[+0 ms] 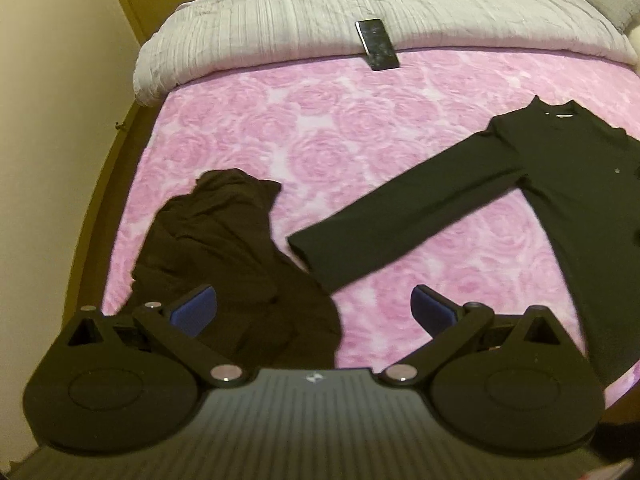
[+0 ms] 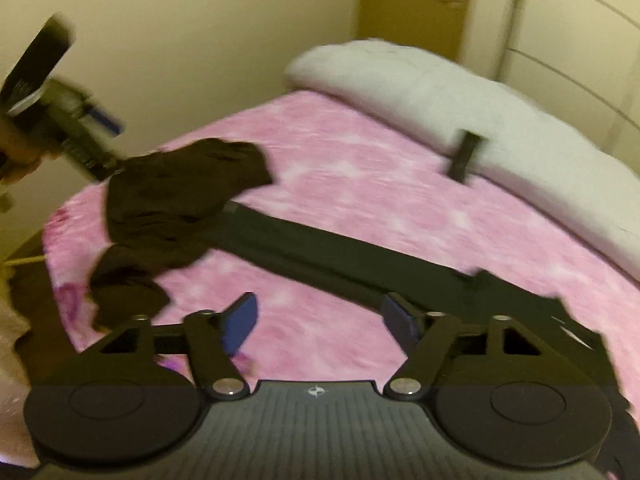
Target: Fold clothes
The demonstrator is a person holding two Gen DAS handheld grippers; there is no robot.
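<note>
The shirt lies flat toward the bed's right edge, its sleeve reaching the crumpled garment near the left edge. My left gripper and right gripper hang released, empty. Grabbing at the sleeve's cuff risks snagging both garments. The right view is blurred; the shirt's far side is cut off.

On the bed, crumpled garment lies left of spread shirt.

Place: this was a home bedroom.
Bed: carried a pink rose-patterned blanket.
Duvet: white, bunched at the head.
Wardrobe doors: stood behind.
</note>
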